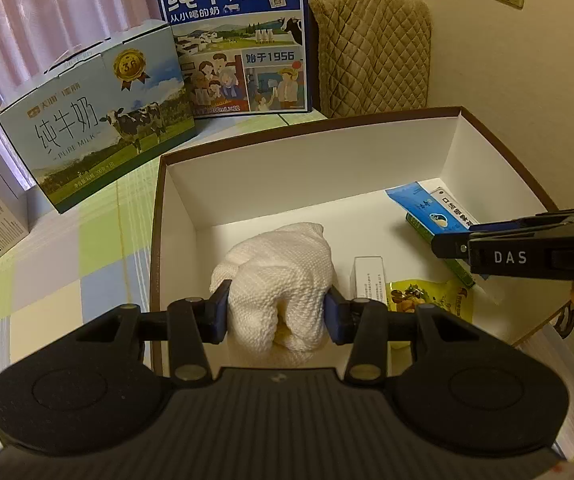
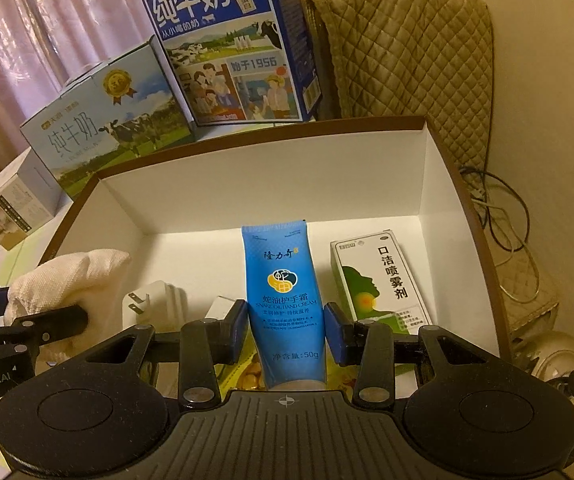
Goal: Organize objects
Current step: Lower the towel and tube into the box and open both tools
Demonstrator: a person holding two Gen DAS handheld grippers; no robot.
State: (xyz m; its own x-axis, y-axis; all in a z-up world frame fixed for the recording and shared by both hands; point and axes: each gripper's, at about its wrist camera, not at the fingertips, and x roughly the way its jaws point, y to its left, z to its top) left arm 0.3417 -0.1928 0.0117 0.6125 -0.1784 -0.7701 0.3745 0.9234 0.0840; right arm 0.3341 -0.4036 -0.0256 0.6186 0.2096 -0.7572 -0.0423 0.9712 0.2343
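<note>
Closest to my left wrist camera, my left hand-held gripper is clenched on a white, coarse-knit cloth bundle, its blue pads pressing both sides; the bundle hangs over the near left part of a large open cardboard box with a brown rim and white inner walls; whether the cloth touches the box floor I cannot tell. My right hand-held gripper straddles a blue plastic hand-cream tube that lies lengthwise on the box floor; the left pad looks to touch the tube, a narrow gap shows at the right pad, so I cannot tell whether the grip is made. Just right of the tube lies a white and green spray carton with black lettering; to its left sit a white plug adapter with two metal prongs and a small white carton; under the tube's near end lies a yellow snack packet. Beyond the box, on the counter with its pale green, blue and white check cloth, stand a pale blue milk case with a cow picture and a dark blue milk case with cartoon scenes; a beige quilted cover stands behind the box's far right corner.
</note>
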